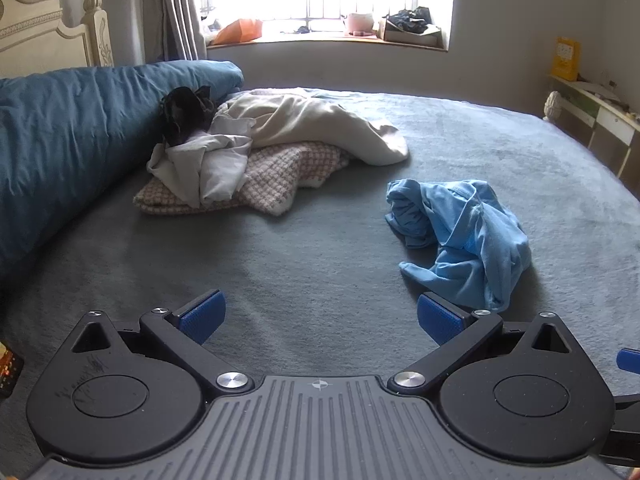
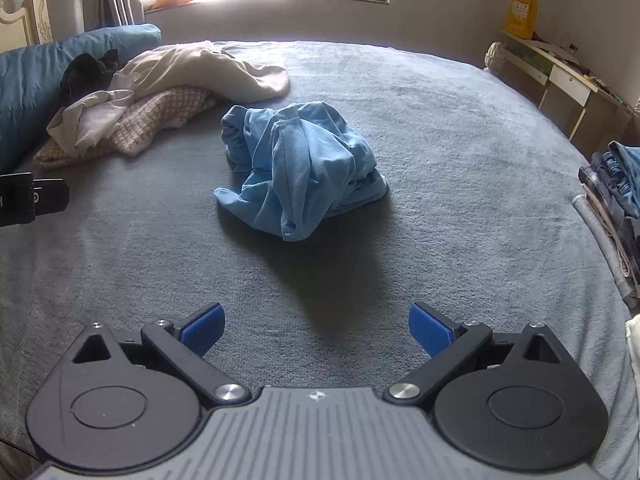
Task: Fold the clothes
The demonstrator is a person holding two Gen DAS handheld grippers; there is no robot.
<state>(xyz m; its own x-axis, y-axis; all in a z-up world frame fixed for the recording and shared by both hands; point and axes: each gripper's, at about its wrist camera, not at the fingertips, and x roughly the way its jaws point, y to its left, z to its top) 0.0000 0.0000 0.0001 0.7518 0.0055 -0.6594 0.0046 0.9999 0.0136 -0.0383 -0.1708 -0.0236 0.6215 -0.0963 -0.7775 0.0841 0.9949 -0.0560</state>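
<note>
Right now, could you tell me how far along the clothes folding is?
Done: a stack of folded clothes sits at the bed's right edge. In hand: nothing; the left gripper and right gripper are open and empty. Left: the crumpled blue garment and the unfolded pile by the blue duvet.

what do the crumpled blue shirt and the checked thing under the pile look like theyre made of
The blue shirt: soft, thin knit, probably cotton jersey; matte, with fine limp creases and stitched seams. The checked piece: a thicker, coarser weave or knit, perhaps wool-like tweed; its pink-and-cream pattern looks nubby and it lies stiffer. The fibre itself cannot be confirmed.
</note>
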